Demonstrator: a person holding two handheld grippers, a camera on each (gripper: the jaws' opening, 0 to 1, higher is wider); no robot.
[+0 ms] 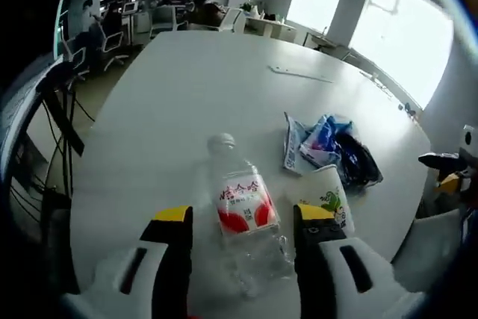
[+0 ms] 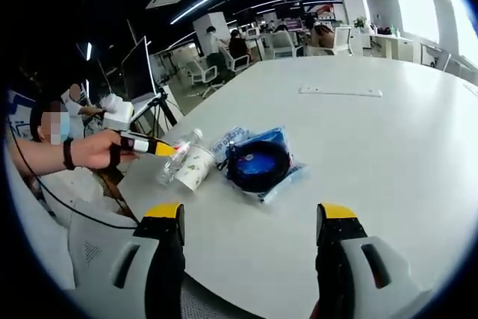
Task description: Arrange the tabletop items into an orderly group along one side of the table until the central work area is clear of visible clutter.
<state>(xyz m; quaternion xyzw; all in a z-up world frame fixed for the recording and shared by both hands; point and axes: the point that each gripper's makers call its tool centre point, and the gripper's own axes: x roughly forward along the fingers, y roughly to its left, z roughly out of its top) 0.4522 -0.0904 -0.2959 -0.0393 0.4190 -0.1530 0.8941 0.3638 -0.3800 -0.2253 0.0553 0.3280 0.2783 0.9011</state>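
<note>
Lying between the spread left tongs point(image 1: 243, 233): bottle point(image 1: 243, 211).

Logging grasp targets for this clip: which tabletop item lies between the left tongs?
The clear plastic bottle with the red-and-white label, lying on its side between the open left tongs. The paper cup and blue bag lie outside them.

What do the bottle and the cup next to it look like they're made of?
The bottle looks like thin clear plastic: see-through, glossy, creased walls, with a red and white printed label. The cup looks like matte white paper or card with printed graphics, though a plastic coating can't be ruled out.
</note>
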